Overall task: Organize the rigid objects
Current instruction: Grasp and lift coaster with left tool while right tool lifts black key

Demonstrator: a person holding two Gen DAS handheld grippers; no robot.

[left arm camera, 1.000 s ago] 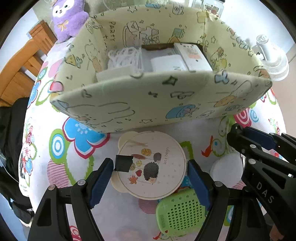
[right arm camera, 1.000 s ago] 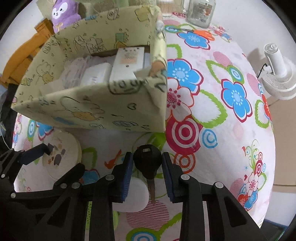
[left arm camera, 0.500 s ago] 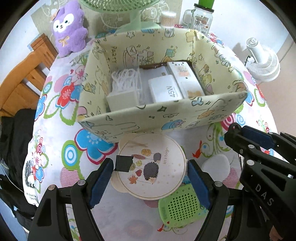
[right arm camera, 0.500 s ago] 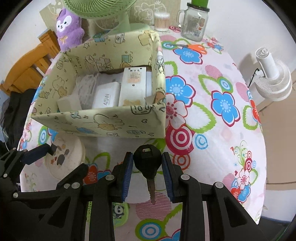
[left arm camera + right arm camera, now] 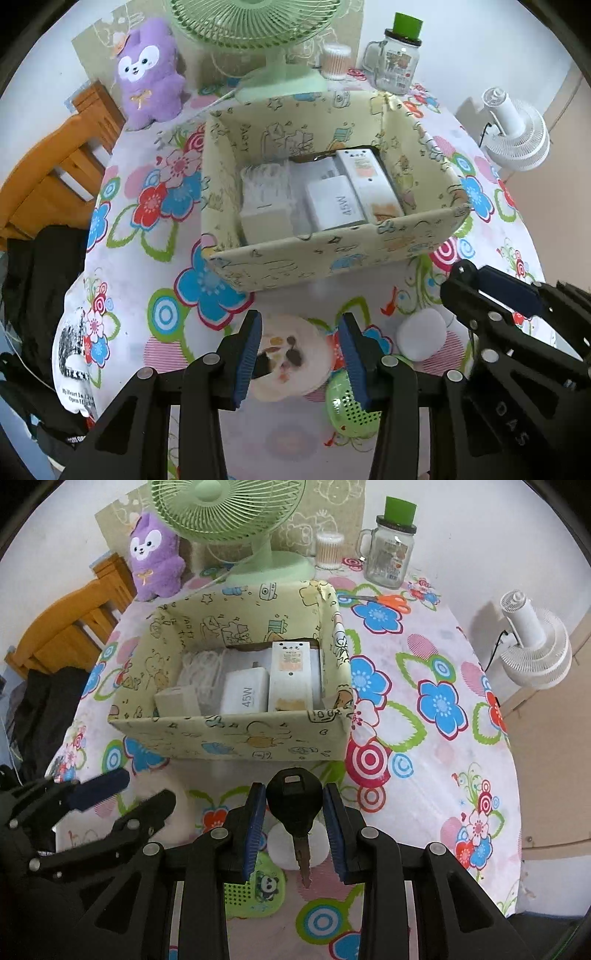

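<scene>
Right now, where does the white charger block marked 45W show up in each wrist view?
Left wrist: the white charger block marked 45W sits inside the cream cartoon-print box, upper centre of the picture, right of the middle.
Right wrist: same block, inside the box, centre-left of the picture, above the black key.
Shared landmark: the green desk fan behind the box.

Round case (image 5: 291,354) blurred, part hidden by left hand-held gripper (image 5: 301,354); green fan (image 5: 255,22) top cut off.
</scene>
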